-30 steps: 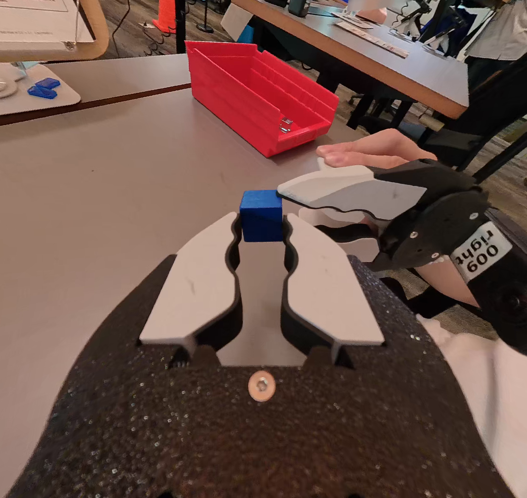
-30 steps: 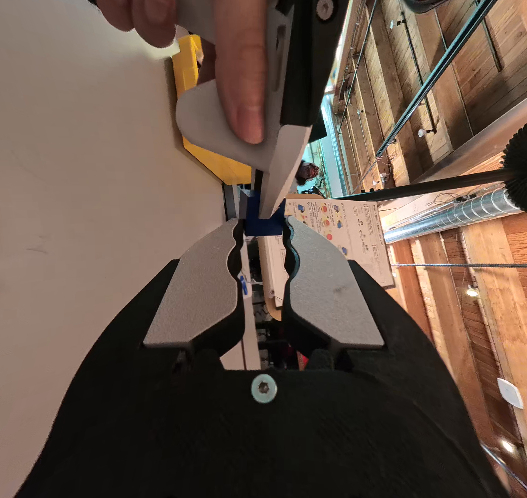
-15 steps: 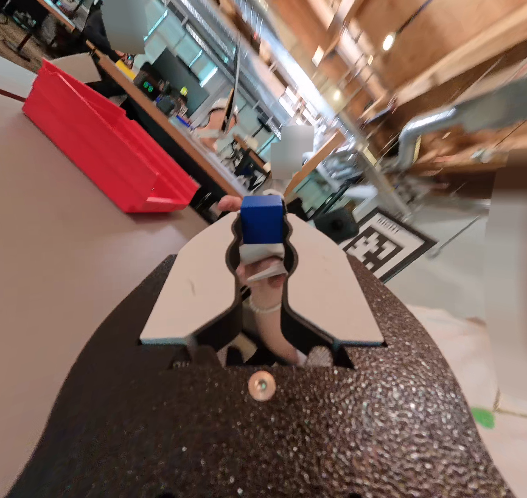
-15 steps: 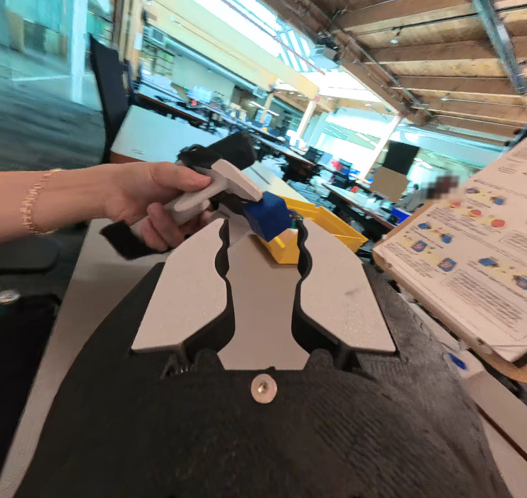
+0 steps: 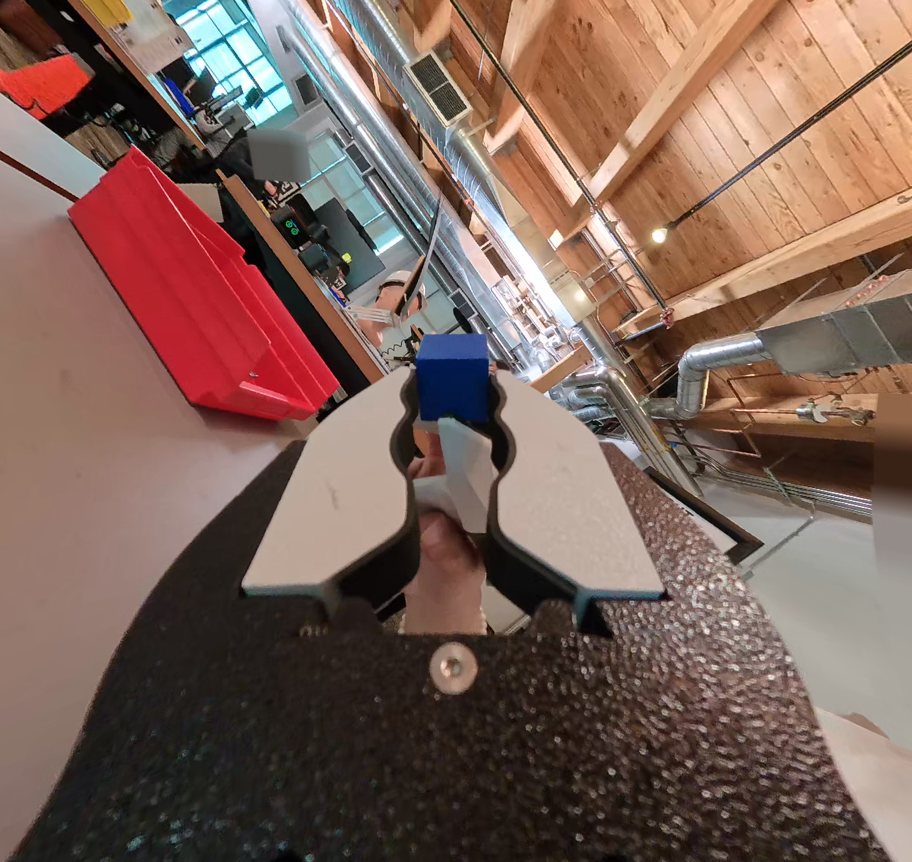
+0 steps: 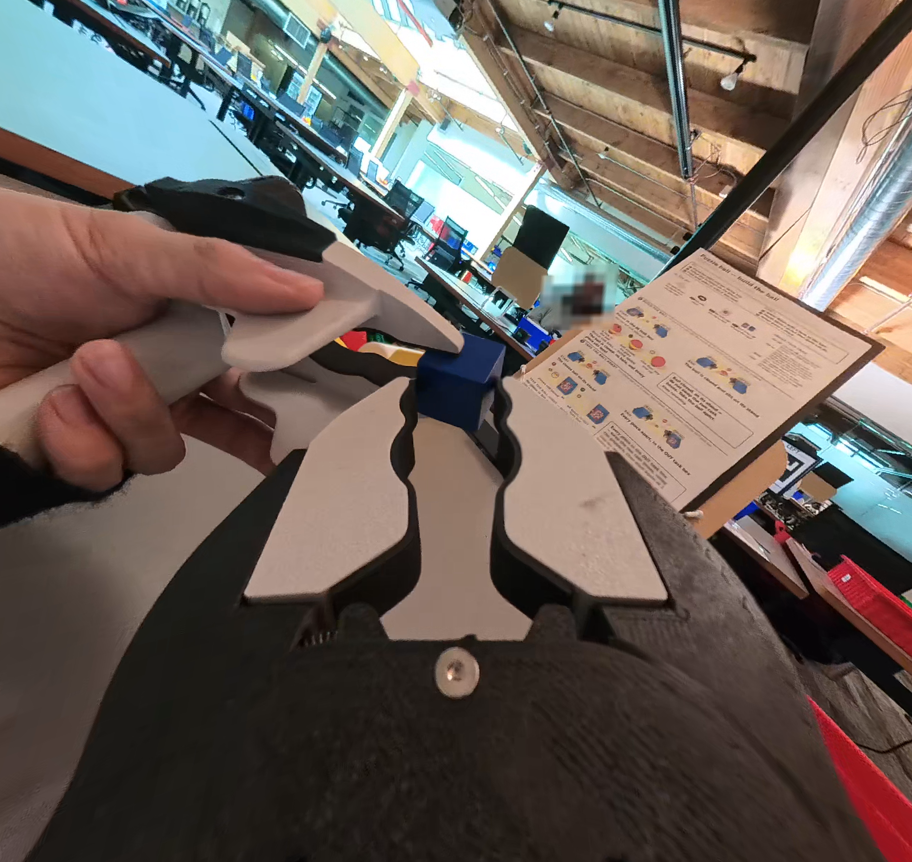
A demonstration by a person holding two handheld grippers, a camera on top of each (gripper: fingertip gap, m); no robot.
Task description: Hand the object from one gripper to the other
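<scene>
A blue cube (image 5: 451,374) sits between the fingertips of my left gripper (image 5: 451,386), which is shut on it and holds it up in the air. In the right wrist view the cube (image 6: 459,386) also lies between the tips of my right gripper (image 6: 454,391), whose jaws press its two sides. A finger (image 6: 345,327) of the left gripper lies on top of the cube, held by a hand (image 6: 98,295). One finger (image 5: 464,473) of the right gripper shows just under the cube in the left wrist view.
A red bin (image 5: 197,295) stands on the grey table (image 5: 74,468) to the left. A printed sheet on a board (image 6: 691,369) stands behind the cube. Another red bin (image 6: 868,591) is at the right. Office tables and chairs lie beyond. Only a small space, under 4 cm, lies between the two pairs of fingers.
Both grippers have risen from the table and tilted upward with the cube. The right gripper's jaws, wider half a second ago, have narrowed onto the cube's sides.
</scene>
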